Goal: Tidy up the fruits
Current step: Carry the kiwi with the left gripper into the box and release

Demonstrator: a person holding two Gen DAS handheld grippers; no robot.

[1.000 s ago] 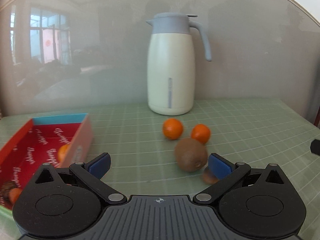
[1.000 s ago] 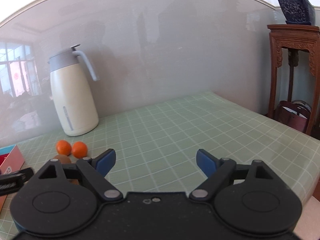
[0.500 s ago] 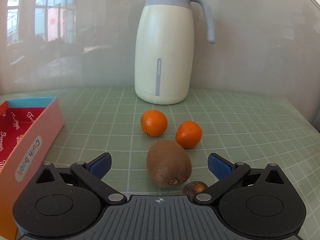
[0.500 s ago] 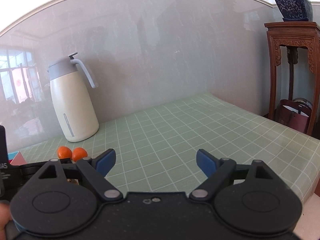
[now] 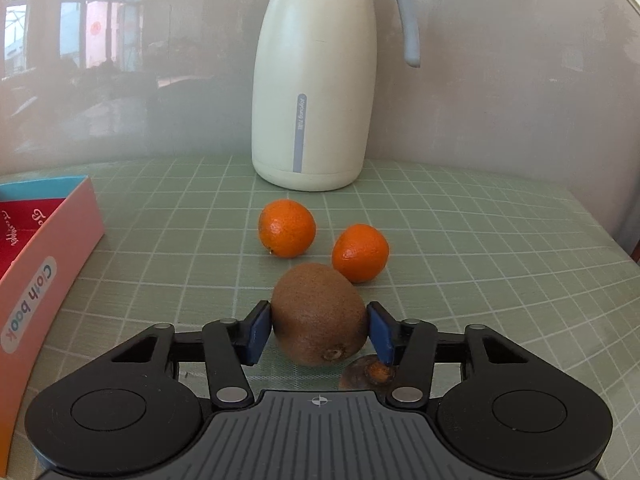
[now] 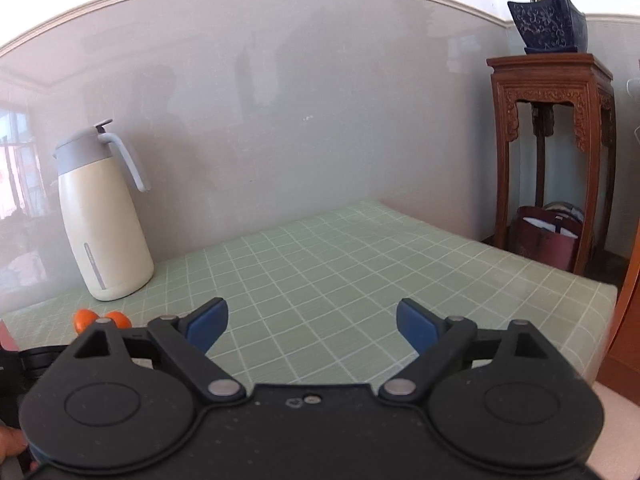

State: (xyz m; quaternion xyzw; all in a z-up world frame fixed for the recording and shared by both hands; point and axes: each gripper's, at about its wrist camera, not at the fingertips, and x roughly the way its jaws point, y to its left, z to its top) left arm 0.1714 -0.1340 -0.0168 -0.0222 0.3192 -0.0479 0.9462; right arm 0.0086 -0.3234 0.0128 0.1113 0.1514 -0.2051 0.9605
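Left wrist view: left gripper [image 5: 319,330] closing its jaws around a brown kiwi [image 5: 320,314] on the green checked table [image 5: 480,248], blue pads [image 5: 256,334] touching both flanks of the fruit. Just under the right pad, a small brownish-orange fruit [image 5: 366,372], half hidden, kind unclear. Beyond the kiwi, two tangerines [image 5: 287,228] [image 5: 360,253], near each other, the right one just behind the kiwi. Farther back, a cream jug with grey lid [image 5: 314,80], top cut off. At far left, a pink and red box [image 5: 44,248], labelled "Cloth book", contents out of frame.

Right wrist view: right gripper [image 6: 312,322] spread wide and opening, nothing between the jaws, above bare table. Tangerines mostly hidden behind its frame. At the bottom left edge, part of a hand [image 6: 10,444], cut off.
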